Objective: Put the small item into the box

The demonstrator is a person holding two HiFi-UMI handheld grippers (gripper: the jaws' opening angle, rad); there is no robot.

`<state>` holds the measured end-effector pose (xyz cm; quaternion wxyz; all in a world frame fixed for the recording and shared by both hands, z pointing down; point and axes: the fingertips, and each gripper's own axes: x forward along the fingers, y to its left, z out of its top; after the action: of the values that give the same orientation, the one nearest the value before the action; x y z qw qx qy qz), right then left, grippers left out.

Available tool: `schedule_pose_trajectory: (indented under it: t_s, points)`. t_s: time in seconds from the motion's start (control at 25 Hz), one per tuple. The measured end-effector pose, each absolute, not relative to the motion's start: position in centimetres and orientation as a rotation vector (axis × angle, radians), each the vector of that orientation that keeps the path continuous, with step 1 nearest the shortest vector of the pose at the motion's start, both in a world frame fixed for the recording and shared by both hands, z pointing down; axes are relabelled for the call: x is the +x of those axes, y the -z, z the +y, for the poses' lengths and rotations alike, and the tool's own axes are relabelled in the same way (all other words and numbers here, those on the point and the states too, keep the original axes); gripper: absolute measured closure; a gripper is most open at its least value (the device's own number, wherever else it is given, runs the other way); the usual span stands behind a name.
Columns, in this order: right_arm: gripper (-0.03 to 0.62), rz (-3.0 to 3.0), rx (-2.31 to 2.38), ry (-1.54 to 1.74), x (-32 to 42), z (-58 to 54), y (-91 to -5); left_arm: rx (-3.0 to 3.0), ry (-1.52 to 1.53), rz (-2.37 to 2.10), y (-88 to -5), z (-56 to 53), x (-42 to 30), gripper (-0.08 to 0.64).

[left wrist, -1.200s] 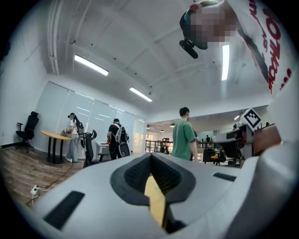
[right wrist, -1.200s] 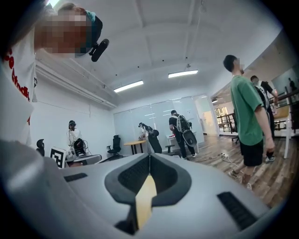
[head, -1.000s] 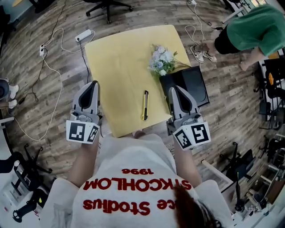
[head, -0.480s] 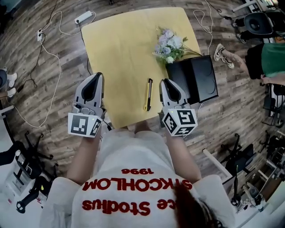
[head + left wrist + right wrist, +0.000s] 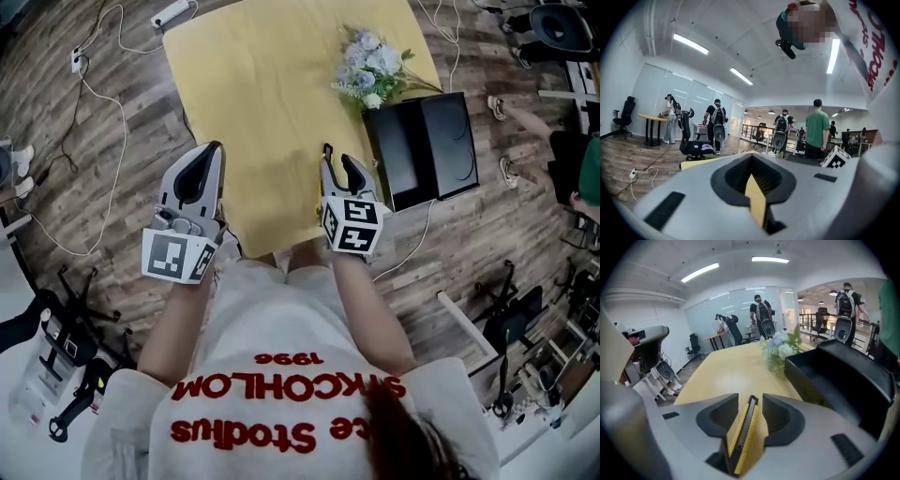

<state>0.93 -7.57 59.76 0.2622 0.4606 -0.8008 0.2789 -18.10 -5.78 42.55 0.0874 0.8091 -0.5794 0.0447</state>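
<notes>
Right tool [image 5: 750, 399] at near table [image 5: 253, 94] edge, jaws opening, astride yellow utility knife [image 5: 743, 437] lying on table, not yet pinched. Left tool [image 5: 208, 150] pressed together, idle. Step: grasp approach. Next, likely: close on knife, carry right to black box [image 5: 441, 141].

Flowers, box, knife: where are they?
flowers [image 5: 373, 66], head view, on the pale blooms.
box [image 5: 448, 139], head view, on its bare right half.
knife [image 5: 744, 434], right gripper view, on its yellow-and-black body.

Yellow-and-black utility knife [image 5: 742, 440], black box [image 5: 441, 141], yellow table [image 5: 262, 94].
</notes>
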Motion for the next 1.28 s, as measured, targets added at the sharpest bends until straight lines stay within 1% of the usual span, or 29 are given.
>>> schedule_pose_trajectory:
  t_s: [0.2, 0.36, 0.44, 0.64, 0.72, 0.76, 0.96, 1.28]
  points:
    - [0.402, -2.063, 1.262, -0.767, 0.8, -7.0, -62.7, 2.395, -0.151, -1.7, -43.5, -5.5, -17.9, 0.554]
    - [0.391, -2.036, 1.245, -0.722, 0.4, -6.8, -63.5, 2.389, -0.156, -1.687, -44.0, -5.2, -17.8, 0.554]
    - [0.411, -2.038, 1.229, -0.718, 0.1, -6.7, -63.5, 2.39, -0.15, -1.688, -43.9, -5.2, -17.8, 0.554]
    - [0.416, -2.037, 1.216, -0.731, -0.1, -6.8, -63.7, 2.387, -0.15, -1.702, -43.8, -5.2, -17.7, 0.554]
    - [0.457, -2.046, 1.225, -0.747, 0.0, -7.0, -63.7, 2.382, -0.152, -1.709, -43.8, -5.3, -17.7, 0.554]
    - [0.465, -2.051, 1.236, -0.754, 0.2, -7.1, -63.6, 2.379, -0.151, -1.713, -43.8, -5.2, -17.8, 0.554]
    - [0.474, -2.15, 1.281, -0.731, 1.2, -8.4, -61.2, 2.379, -0.131, -1.747, -43.0, -5.2, -17.9, 0.554]
    - [0.476, -2.356, 1.29, -0.668, 1.7, -10.5, -54.6, 2.394, -0.098, -1.821, -40.4, -5.5, -18.1, 0.554]
